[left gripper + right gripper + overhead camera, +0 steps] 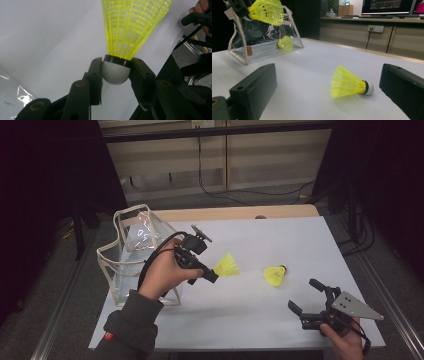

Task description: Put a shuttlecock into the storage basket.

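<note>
My left tool grips a yellow shuttlecock by its cork, lifted off the surface. Next it must swing over the clear bag and release; my right tool waits open.

The clear bag blocks the left of the frame, and a loose shuttlecock lies at center right. The table lies bare across the upper right and along the lower middle.

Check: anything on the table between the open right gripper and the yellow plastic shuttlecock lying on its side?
Nothing: bare white tabletop separates the right gripper from the lying yellow plastic shuttlecock, seen in the high view.
</note>
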